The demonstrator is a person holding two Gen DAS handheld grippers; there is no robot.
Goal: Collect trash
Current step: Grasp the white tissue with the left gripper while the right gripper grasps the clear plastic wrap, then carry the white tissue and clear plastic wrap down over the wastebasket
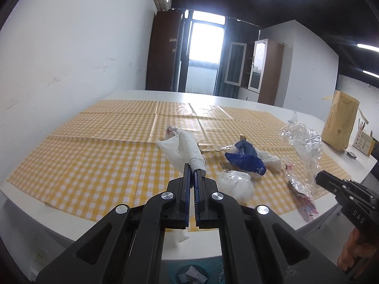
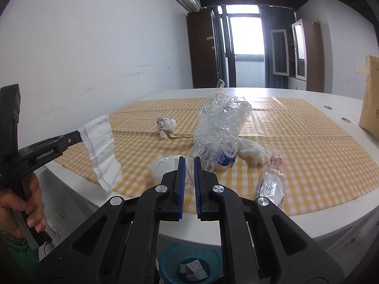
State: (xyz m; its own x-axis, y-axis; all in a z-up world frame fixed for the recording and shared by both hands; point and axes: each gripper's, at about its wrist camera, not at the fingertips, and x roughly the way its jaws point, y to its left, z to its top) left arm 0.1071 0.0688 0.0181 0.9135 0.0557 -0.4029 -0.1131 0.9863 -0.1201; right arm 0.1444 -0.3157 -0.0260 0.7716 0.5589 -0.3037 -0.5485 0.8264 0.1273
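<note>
My left gripper [image 1: 192, 169] is shut on a white paper towel [image 1: 183, 148], held above the table's near edge; the right wrist view shows the towel [image 2: 101, 146] hanging from its tip. My right gripper [image 2: 188, 162] is shut on a crumpled clear plastic wrap [image 2: 220, 127], lifted over the table; the wrap also shows in the left wrist view [image 1: 300, 142]. On the yellow checked cloth [image 1: 94, 146] lie a blue plastic bag [image 1: 245, 159], a white plastic bag [image 1: 234, 182], a crumpled tissue [image 2: 165, 124] and a small wrapper [image 2: 272, 184]. A blue basket [image 2: 189, 264] holding grey paper stands below.
A brown paper bag [image 1: 341, 123] and a small white box [image 1: 363, 142] stand at the table's right side. The white table edge [image 2: 236, 232] runs just ahead of the grippers. A white wall is on the left, cabinets and a door at the back.
</note>
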